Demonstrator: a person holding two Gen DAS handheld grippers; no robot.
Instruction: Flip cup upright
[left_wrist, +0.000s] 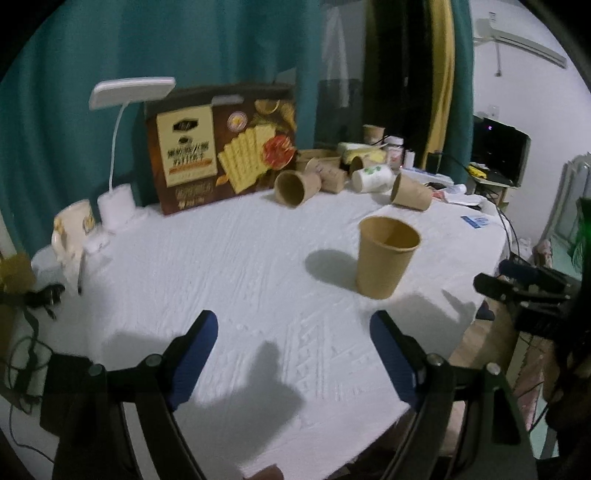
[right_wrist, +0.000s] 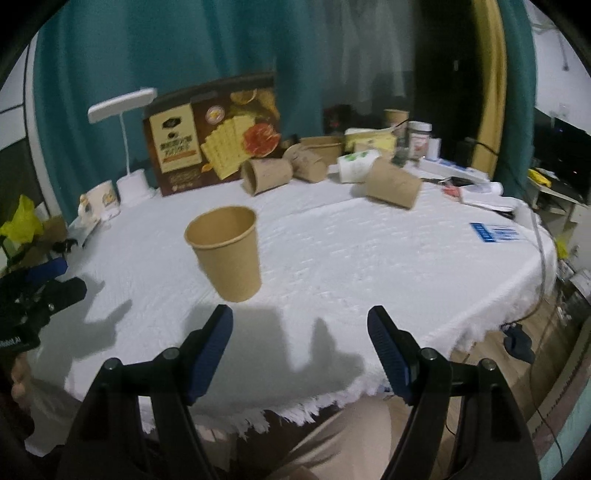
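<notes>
A brown paper cup (left_wrist: 386, 254) (right_wrist: 228, 251) stands upright, mouth up, on the white tablecloth (left_wrist: 229, 266) (right_wrist: 351, 258). My left gripper (left_wrist: 293, 328) is open with nothing between its blue-padded fingers, and the cup sits ahead of it to the right. My right gripper (right_wrist: 300, 325) is open and empty too, with the cup ahead of it to the left, apart from its fingers. At the right edge of the left wrist view the right gripper (left_wrist: 517, 284) shows from the side. The left gripper (right_wrist: 40, 288) shows at the left edge of the right wrist view.
Several brown cups (left_wrist: 295, 186) (right_wrist: 267, 175) and a white printed cup (left_wrist: 371, 177) lie on their sides at the back. A cracker box (left_wrist: 221, 144), a white desk lamp (left_wrist: 118, 147) and a mug (left_wrist: 72, 229) stand at the back left. Blue paper (right_wrist: 496, 232) lies near the right edge.
</notes>
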